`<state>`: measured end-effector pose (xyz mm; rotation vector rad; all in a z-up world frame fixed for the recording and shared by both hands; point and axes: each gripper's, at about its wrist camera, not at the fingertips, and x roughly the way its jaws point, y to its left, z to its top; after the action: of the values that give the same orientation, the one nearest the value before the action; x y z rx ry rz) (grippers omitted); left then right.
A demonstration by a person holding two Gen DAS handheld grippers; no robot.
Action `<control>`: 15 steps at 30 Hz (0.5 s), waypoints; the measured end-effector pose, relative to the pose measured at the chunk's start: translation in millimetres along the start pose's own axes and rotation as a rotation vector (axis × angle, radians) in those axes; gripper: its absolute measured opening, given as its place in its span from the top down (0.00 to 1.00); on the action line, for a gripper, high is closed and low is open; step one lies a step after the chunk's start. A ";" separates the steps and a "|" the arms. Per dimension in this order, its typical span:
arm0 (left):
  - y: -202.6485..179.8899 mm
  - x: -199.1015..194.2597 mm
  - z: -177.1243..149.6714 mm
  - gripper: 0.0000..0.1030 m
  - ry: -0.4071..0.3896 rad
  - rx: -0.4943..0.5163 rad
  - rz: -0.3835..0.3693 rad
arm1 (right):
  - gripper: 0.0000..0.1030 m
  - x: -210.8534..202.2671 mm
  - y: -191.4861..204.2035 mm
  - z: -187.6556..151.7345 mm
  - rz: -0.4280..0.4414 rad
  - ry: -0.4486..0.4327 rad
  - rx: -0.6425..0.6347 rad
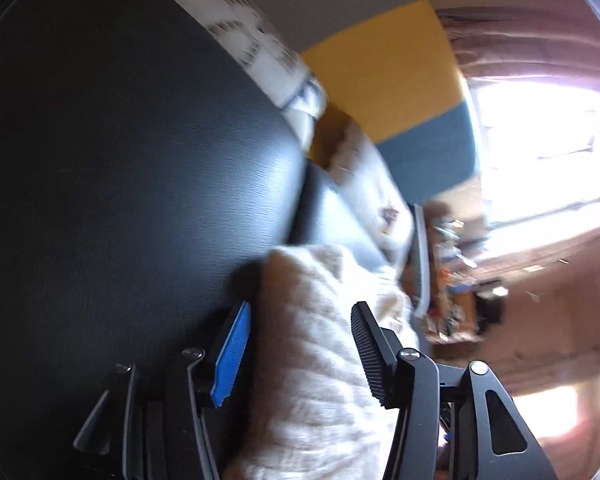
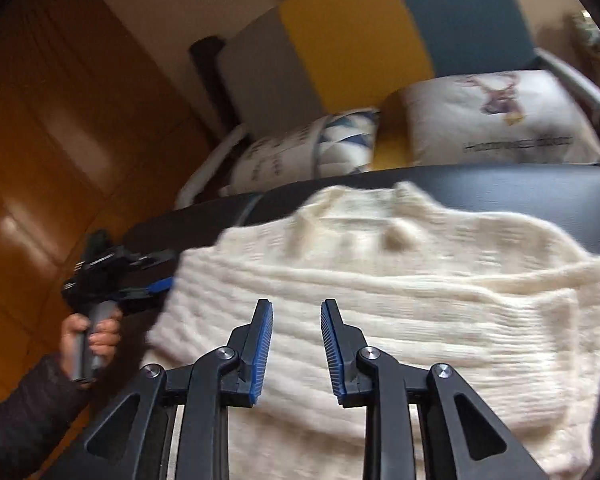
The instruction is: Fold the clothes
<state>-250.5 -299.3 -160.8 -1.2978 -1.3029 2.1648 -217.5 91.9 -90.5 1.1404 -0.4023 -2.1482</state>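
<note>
The cream sweater [image 2: 380,300] lies flat on the black table [image 2: 520,188], its long side running left to right just past my right gripper [image 2: 296,344], jaws narrowly parted, empty. My left gripper [image 1: 296,348] gapes wide at its left edge, holding nothing.

Cream sweater [image 2: 380,280] lies folded on the black desk [image 2: 500,184]. Right tongs [image 2: 296,312] gape above it; left tongs [image 2: 156,276] at its left edge.
</note>
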 end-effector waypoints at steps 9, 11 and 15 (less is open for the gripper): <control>-29.7 2.1 0.0 0.44 -0.016 0.166 0.068 | 0.72 125.5 16.2 89.1 0.424 0.294 0.297; -39.1 -13.8 -16.3 0.44 -0.039 0.244 0.062 | 0.72 158.4 25.6 101.9 0.413 0.377 0.289; -57.1 -41.1 -58.2 0.44 -0.049 0.423 0.006 | 0.72 219.4 51.3 113.7 0.312 0.564 0.167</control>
<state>-191.1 -262.4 -102.2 -1.0822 -0.7914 2.3219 -377.2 -98.9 -132.6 1.5938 -0.4649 -1.4680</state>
